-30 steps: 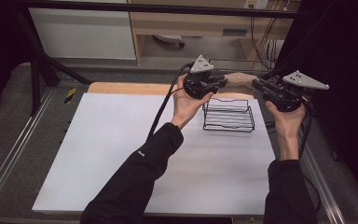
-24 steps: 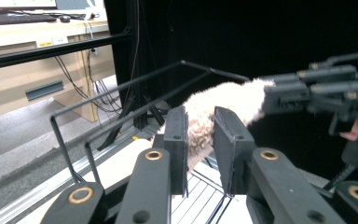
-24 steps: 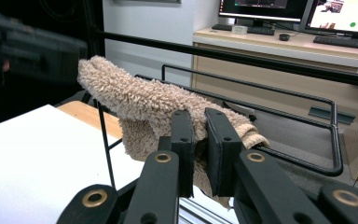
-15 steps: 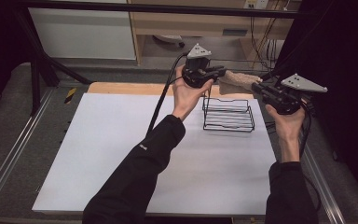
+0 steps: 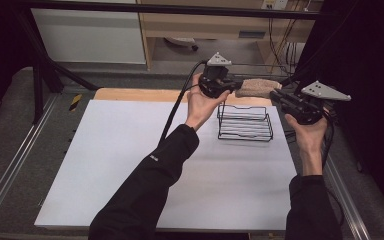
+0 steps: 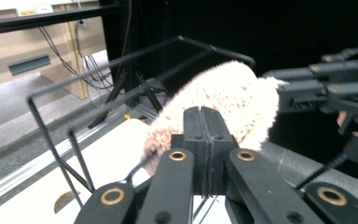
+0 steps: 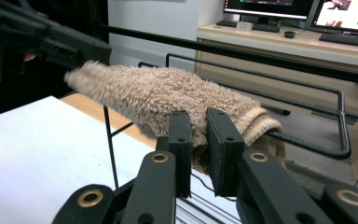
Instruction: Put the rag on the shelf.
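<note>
The left gripper (image 6: 204,140) has its jaws pressed together on one end of the sock (image 6: 223,102), which runs away from its tips toward the right gripper (image 6: 326,88) just past the far end. In the right gripper view, the right gripper (image 7: 199,149) has its jaws clamped on the cuffed end of the sock (image 7: 168,100), a narrow gap between them filled with fleece; the sock stretches off to the left of them to the left gripper (image 7: 42,39). From above, the sock (image 5: 256,87) hangs taut between both tools, above and behind the basket (image 5: 245,123) on the table (image 5: 130,150). Since a second ago the left gripper (image 5: 219,82) has risen and moved farther from the person, the right gripper (image 5: 300,106) has shifted little, and the sock now spans a wider gap between them.
</note>
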`<action>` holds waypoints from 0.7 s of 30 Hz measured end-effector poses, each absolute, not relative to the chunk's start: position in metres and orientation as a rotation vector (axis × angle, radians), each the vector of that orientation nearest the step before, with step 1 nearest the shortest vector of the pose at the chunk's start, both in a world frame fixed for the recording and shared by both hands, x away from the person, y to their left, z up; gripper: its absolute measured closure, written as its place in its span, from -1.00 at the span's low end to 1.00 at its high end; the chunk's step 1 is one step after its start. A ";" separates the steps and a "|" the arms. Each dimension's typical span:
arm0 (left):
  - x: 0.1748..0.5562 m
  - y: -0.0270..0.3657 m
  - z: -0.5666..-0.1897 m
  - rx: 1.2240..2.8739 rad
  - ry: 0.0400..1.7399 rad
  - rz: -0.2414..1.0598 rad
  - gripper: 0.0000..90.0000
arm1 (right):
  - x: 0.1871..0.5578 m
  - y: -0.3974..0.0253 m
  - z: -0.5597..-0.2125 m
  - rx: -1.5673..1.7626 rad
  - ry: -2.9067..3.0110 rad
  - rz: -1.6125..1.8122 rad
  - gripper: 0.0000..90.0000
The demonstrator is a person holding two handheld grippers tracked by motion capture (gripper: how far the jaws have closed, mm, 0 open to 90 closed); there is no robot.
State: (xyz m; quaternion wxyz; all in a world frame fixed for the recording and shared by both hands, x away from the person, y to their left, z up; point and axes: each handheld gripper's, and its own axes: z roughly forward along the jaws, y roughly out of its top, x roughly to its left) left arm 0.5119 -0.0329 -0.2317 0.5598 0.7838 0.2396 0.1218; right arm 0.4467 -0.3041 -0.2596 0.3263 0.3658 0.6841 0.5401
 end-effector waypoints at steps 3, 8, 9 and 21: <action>0.510 -0.033 -0.237 1.857 0.557 0.290 0.99 | 0.446 -0.305 -0.262 0.967 1.796 1.421 0.74; 0.509 -0.036 -0.240 1.879 0.553 0.313 0.99 | 0.445 -0.304 -0.263 0.967 1.801 1.420 0.65; 0.509 -0.036 -0.240 1.881 0.551 0.318 0.99 | 0.444 -0.304 -0.263 0.963 1.804 1.424 0.62; 0.509 -0.040 -0.253 1.915 0.546 0.330 0.99 | 0.442 -0.297 -0.254 1.002 1.835 1.440 0.71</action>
